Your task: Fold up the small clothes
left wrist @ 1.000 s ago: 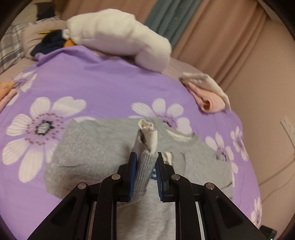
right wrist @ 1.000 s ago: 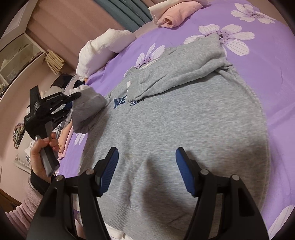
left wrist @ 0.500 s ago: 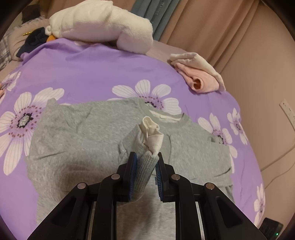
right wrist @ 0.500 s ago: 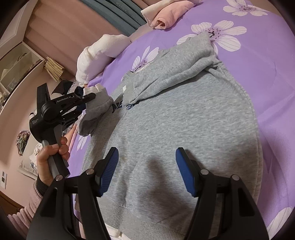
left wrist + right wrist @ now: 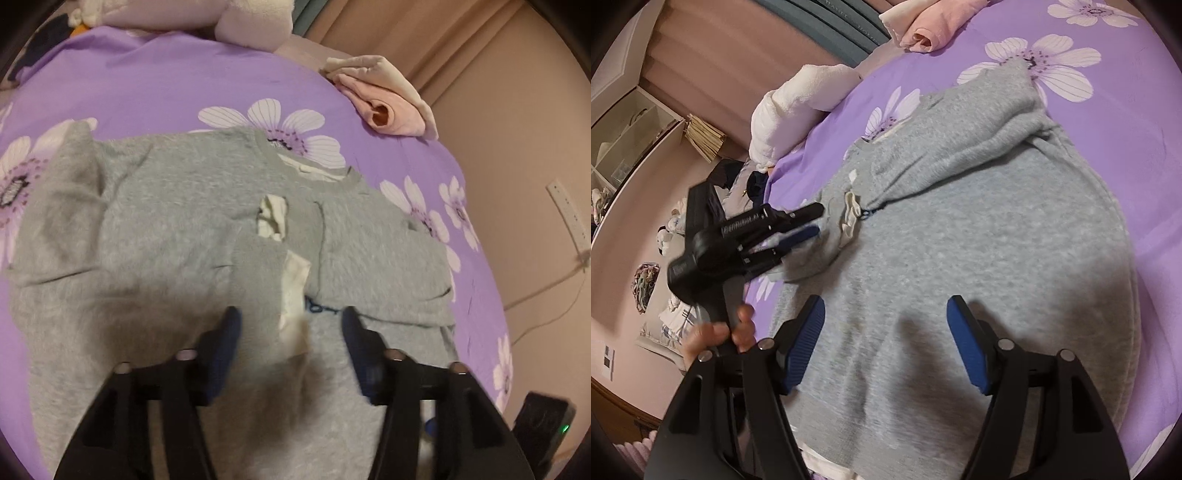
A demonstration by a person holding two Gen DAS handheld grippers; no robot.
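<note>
My left gripper [image 5: 290,325] is opening over the sleeve [image 5: 266,266] on the sweatshirt [image 5: 147,229], right gripper [image 5: 886,339] spread empty; the sleeve may unfold if it snags

L gripper [image 5: 290,334] fingers motion-blurred. Sweatshirt [image 5: 155,236] hem cut off at 6 o'clock by gripper body; blue chest print [image 5: 319,308] mostly hidden under folded sleeves. White plush [image 5: 221,18] cropped at 12. Shelf items [image 5: 631,122] at 10 too small to tell.

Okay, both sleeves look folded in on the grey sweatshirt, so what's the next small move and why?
Probably draw the left gripper back: its jaws are opening and the sleeve cuff already lies across the sweatshirt chest. The open right gripper hovers near the hem.
</note>
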